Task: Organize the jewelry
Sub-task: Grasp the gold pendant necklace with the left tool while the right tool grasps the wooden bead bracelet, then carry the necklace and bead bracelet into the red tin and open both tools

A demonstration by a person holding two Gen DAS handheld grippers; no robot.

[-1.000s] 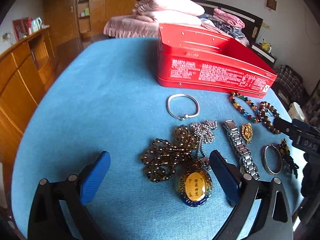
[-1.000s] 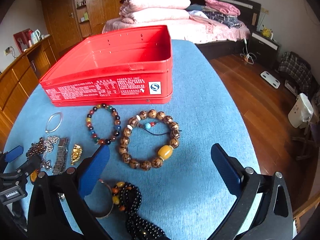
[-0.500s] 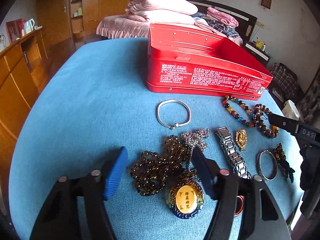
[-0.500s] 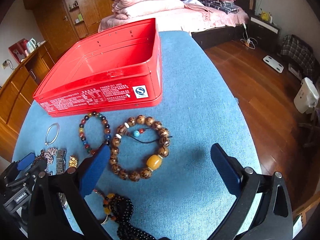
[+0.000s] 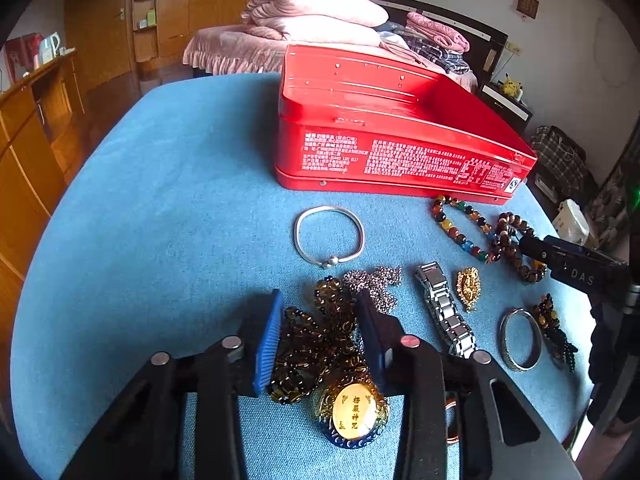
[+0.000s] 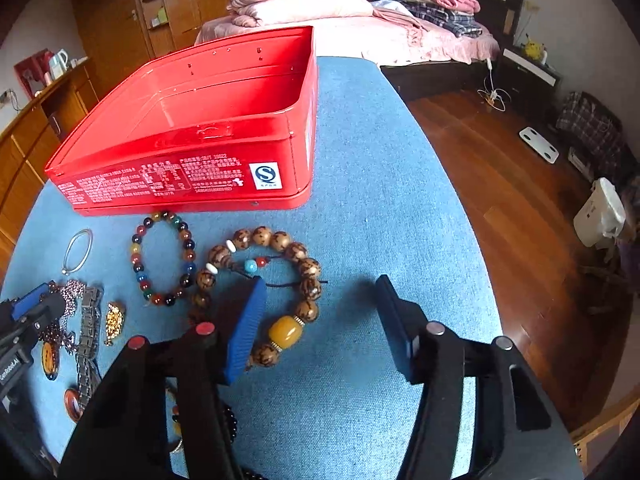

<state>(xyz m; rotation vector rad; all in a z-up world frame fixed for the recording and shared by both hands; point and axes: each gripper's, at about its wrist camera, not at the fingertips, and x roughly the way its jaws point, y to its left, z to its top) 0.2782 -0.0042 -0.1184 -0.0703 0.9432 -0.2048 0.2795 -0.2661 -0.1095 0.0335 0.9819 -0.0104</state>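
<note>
Jewelry lies on a blue cloth table in front of an open, empty red tin [image 5: 400, 136] [image 6: 192, 132]. My left gripper [image 5: 318, 340] has narrowed around a dark brown bead necklace [image 5: 320, 340] with a yellow pendant [image 5: 354, 412]; the fingers [image 5: 268, 336] sit on either side of the beads. My right gripper [image 6: 320, 328] is open, low over a large wooden bead bracelet [image 6: 276, 280] with an amber bead [image 6: 285, 332]; its left finger [image 6: 244, 328] covers part of it.
A silver bangle [image 5: 328, 236], silver chain [image 5: 376, 280], metal watch band [image 5: 446, 312], gold charm [image 5: 468, 288], multicolour bead bracelet [image 5: 460, 228] [image 6: 164, 256], a metal ring bangle [image 5: 520, 340] and black beads [image 5: 556, 332] lie nearby. The table edge drops to wood floor [image 6: 520, 200] on the right.
My left gripper has moved forward and down onto the brown bead necklace and its jaws have closed in around it. My right gripper has lowered toward the wooden bead bracelet.
</note>
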